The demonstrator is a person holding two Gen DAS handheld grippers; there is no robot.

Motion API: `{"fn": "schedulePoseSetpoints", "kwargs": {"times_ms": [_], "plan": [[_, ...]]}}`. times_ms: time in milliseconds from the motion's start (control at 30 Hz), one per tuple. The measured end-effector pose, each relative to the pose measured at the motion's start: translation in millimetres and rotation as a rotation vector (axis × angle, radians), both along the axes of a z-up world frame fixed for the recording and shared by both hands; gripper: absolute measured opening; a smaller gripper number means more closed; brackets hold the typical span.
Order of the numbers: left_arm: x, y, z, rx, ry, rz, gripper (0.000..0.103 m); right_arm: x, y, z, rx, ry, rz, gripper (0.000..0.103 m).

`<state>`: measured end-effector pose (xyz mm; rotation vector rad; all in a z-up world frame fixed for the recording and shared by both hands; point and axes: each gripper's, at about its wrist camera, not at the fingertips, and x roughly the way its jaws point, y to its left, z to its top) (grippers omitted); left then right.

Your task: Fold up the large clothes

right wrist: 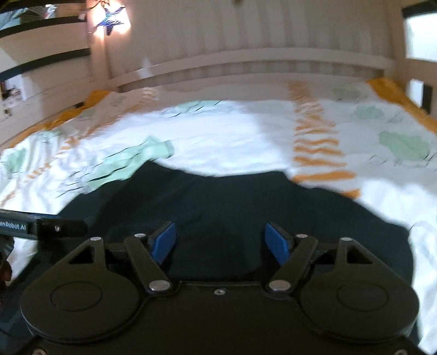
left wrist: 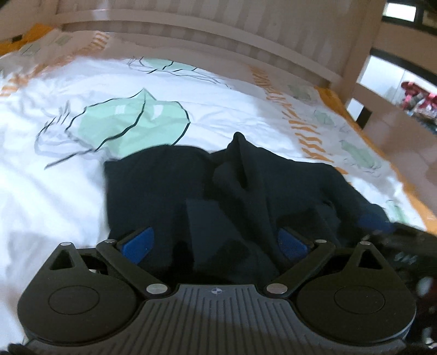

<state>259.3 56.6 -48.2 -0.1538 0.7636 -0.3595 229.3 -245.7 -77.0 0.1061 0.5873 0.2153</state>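
A dark navy garment (left wrist: 169, 191) lies bunched on the bed, with a fold standing up as a peak (left wrist: 240, 147) near its far edge. My left gripper (left wrist: 215, 234) hovers over its near part, blue pads (left wrist: 139, 243) wide apart and open, with cloth lying below and between them. In the right wrist view the same garment (right wrist: 232, 207) spreads flatter. My right gripper (right wrist: 220, 228) is open above it, its blue pads (right wrist: 164, 240) not pressing on anything. Part of the left gripper's black body (right wrist: 41, 226) shows at the left edge.
The bed's white duvet (left wrist: 218, 114) carries green and orange prints. A white slatted bed rail (left wrist: 191, 32) runs along the far side, with posts at the right (left wrist: 363, 54). A star-shaped light (right wrist: 112, 19) glows at the upper left. Orange sheet edges (right wrist: 387, 87) mark the bed's corners.
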Motion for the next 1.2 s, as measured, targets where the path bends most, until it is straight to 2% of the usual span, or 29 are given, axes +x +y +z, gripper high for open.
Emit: {"fn": "schedulePoseSetpoints", "kwargs": {"times_ms": [100,233,300,400,567,700,900,1067,1133,1200], "plan": [[-26.7,14.4,2.9,-0.004,0.021,0.026,0.099,-13.9,17.4,-13.2,-0.081,0.060,0.034,0.077],[-65.1,31.2,12.4,-0.032,0.023,0.057,0.099,-36.1,39.6,-22.5,-0.251,0.017,0.054,0.077],[-82.5,36.9,20.1,-0.038,0.010,0.057,0.099,-42.1,42.7,-15.7,-0.267,0.005,0.055,0.077],[-106.2,43.0,31.8,-0.026,-0.013,0.033,0.099,-58.2,35.7,0.7,-0.213,-0.018,0.044,0.077],[-139.4,45.0,40.4,0.054,-0.017,-0.064,0.099,-108.7,11.5,21.3,-0.113,-0.016,0.045,0.084],[-160.5,51.2,34.8,0.079,0.014,-0.107,0.099,-149.8,-18.8,27.6,-0.032,0.056,-0.001,0.084],[-175.9,66.7,15.7,0.079,0.075,-0.073,0.099,-195.4,-68.2,31.6,0.053,0.176,-0.169,0.084],[-174.7,72.5,-1.8,0.079,0.150,-0.059,0.099,-218.0,-93.0,17.8,0.091,0.291,-0.290,0.090],[-168.6,71.5,-9.0,0.078,0.205,-0.069,0.099,-218.9,-99.4,8.3,0.137,0.348,-0.319,0.090],[-163.5,68.0,-15.4,0.085,0.248,-0.096,0.099,-216.7,-101.7,3.4,0.156,0.368,-0.315,0.090]]}}
